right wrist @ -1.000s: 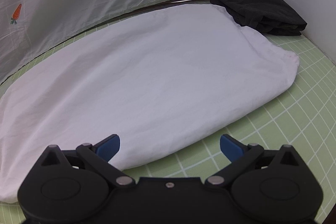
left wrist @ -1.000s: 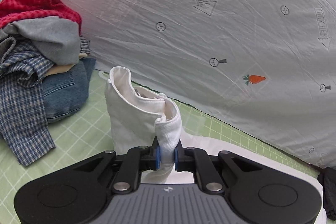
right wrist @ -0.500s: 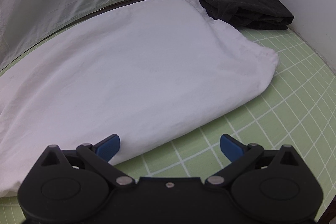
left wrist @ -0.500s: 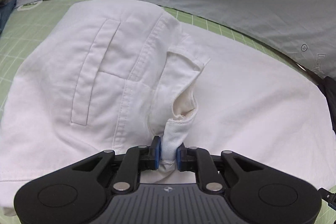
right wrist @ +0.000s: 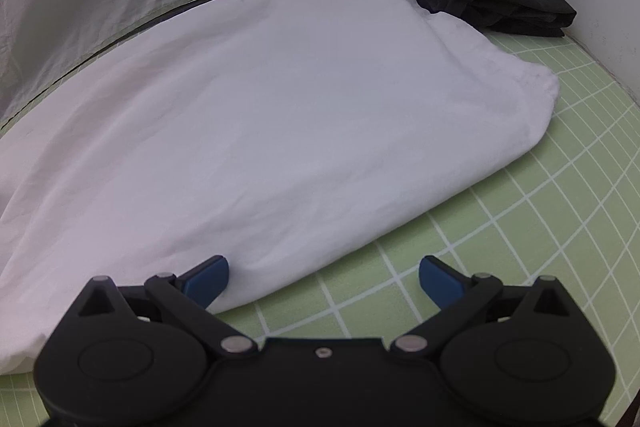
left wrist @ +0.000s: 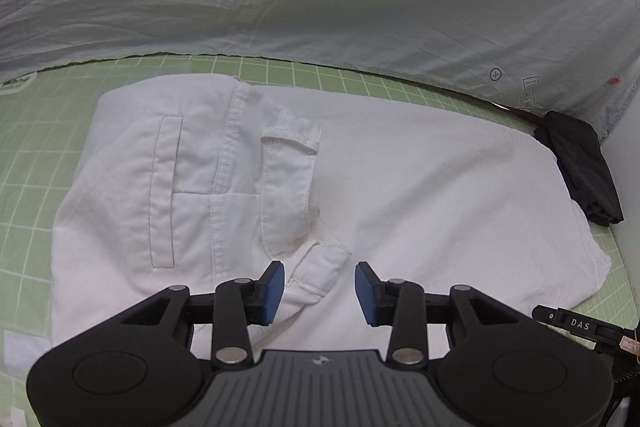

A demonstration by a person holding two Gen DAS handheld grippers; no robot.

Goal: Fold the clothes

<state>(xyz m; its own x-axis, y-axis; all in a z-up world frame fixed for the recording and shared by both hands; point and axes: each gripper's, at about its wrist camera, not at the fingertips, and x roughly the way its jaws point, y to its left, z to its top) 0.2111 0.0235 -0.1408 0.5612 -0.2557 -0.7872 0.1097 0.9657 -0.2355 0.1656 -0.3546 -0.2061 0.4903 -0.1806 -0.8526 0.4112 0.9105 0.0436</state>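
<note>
Two grippers sit over one pair of white trousers (left wrist: 400, 187), which lies flat on the green grid mat (left wrist: 24, 163) with its long axis running left to right across my left wrist view: waistband end at the left, folded over onto the legs, hem end at the right beside a folded black garment (left wrist: 580, 163).

My left gripper (left wrist: 319, 287) is the nearer one to the fold. Its jaws are opening, and a loose corner of the waistband (left wrist: 320, 271) lies between the blue pads (left wrist: 274, 287) without either pad pressing on it.

My right gripper (right wrist: 323, 277) stands wide open with nothing in its grasp, straddling the near edge of the trouser leg (right wrist: 280, 131); its left pad rests against that edge and the right pad hangs over bare mat. I judge the next fold turns on that right-hand hem end, which lies ahead and to the right of those fingers.

A second ago the left pads pinched the waistband and held it upright in the air beside a pile of clothes; now that end is laid down and released. The right gripper's view has barely shifted.
</note>
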